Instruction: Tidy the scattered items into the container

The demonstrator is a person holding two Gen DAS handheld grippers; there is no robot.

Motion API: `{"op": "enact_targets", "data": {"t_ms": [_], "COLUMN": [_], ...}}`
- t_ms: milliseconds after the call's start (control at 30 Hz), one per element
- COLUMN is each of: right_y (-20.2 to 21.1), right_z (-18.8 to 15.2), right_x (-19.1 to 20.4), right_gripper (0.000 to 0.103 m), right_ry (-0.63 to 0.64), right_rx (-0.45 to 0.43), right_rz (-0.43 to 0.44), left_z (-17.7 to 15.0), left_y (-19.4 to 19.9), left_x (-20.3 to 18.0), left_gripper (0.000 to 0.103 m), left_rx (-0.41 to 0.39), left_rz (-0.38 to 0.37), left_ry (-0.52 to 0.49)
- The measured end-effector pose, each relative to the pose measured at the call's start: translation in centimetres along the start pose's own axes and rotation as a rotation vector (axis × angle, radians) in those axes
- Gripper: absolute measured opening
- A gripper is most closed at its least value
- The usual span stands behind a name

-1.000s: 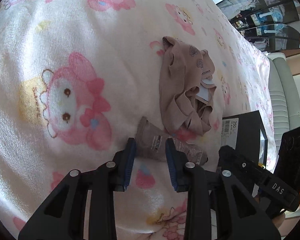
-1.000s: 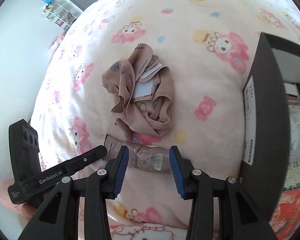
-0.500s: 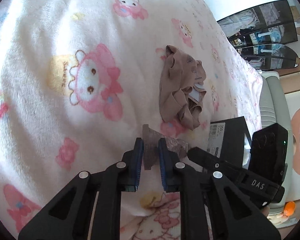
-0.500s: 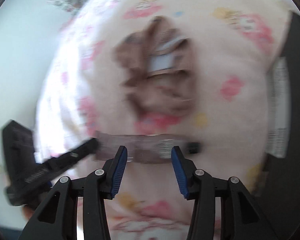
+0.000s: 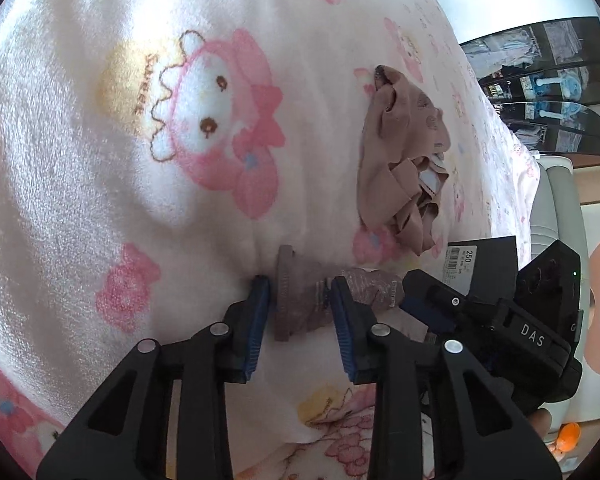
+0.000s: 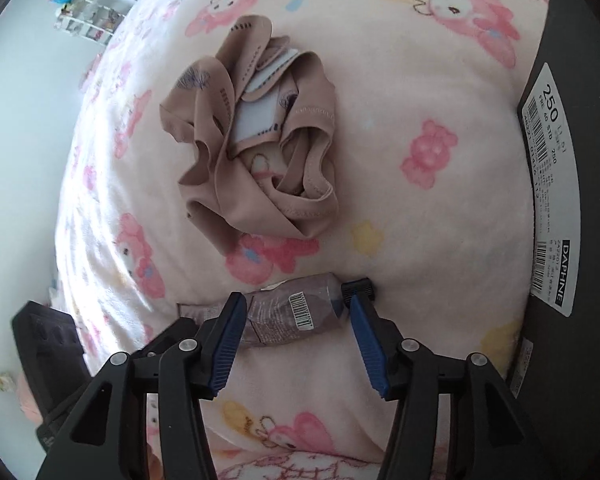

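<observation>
Both claws are lowered onto 1 item, a crumpled brownish tube (image 6: 296, 312) with a printed barcode and a dark cap, lying flat on the bed's fleece blanket (image 5: 100, 160). The left claw (image 5: 298, 304) stands partly open around the tube's flat crimped tail, its blue ribbed pads (image 5: 258, 320) just beside the plastic on either flank but not pinching it. The right claw (image 6: 296, 320) is spread wider and straddles the barcode stretch and the cap end; whether its pads touch the tube I cannot tell. Bracketing the tube from 2 ends probably serves to steady a slippery, squashed shape that sinks into the plush pile, so that one side can close without it skating away.

The blanket is soft, thick and dimpled under the tube, printed with pink cartoon rabbits and bears. A beige, thin, stretchy undergarment (image 6: 256, 148) lies bunched in loose folds, a little way beyond the tube. The container, a rigid dark shoebox (image 6: 560, 208) with a white size label, sits to the right, near the cap. Nothing visible has gone into it yet, though its interior is out of view.
</observation>
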State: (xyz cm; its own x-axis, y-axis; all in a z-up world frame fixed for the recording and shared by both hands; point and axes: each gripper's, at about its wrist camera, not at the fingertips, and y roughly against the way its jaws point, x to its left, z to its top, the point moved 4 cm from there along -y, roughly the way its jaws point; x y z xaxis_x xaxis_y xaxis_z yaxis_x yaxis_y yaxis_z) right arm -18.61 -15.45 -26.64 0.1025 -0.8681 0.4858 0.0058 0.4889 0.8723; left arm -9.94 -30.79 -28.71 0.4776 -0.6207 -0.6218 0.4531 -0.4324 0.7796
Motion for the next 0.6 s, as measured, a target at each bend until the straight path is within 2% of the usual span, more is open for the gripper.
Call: {"op": "enact_targets", "data": {"t_ms": [100,167,267,367,467,600], "right_y": [0.9,1.5,1.7,0.1,-1.8,-0.6], "right_z": [-0.5,-0.5,0.0,-0.3,-1.2,-1.9], "right_x": [0.8,0.8,0.1,-0.1,-0.5,-0.8], "right_gripper": [0.051,0.051,0.051,0.051,0.054,0.055], "right_ry": [0.070,0.072,0.039,0.034,0.039,-0.007], "right_rx": [-0.005,-0.016,-0.070,-0.044,0.017,0.002], "right_rz": [0.051,0.078,-0.002,-0.108,-0.103,-0.023], "left_z": [-0.4,-0.5,-0.2,0.1,0.1,0.0], "left_y": [1.3,2.0,1.8,0.5,-0.7,0.8], "left_x": [-0.2,0.1,0.6,0.6,0.5,-0.1], "left_gripper": [0.027,0.027,0.027,0.027,0.032,0.034], "left_rx": [-0.019,-0.038,-0.061,-0.036,-0.023,-0.040], "left_rz": [-0.010,-0.014,0.031,0.023,0.044,0.045], "left_ry": [-0.008,0.008,0.027,0.039,0.031,0.000]}}
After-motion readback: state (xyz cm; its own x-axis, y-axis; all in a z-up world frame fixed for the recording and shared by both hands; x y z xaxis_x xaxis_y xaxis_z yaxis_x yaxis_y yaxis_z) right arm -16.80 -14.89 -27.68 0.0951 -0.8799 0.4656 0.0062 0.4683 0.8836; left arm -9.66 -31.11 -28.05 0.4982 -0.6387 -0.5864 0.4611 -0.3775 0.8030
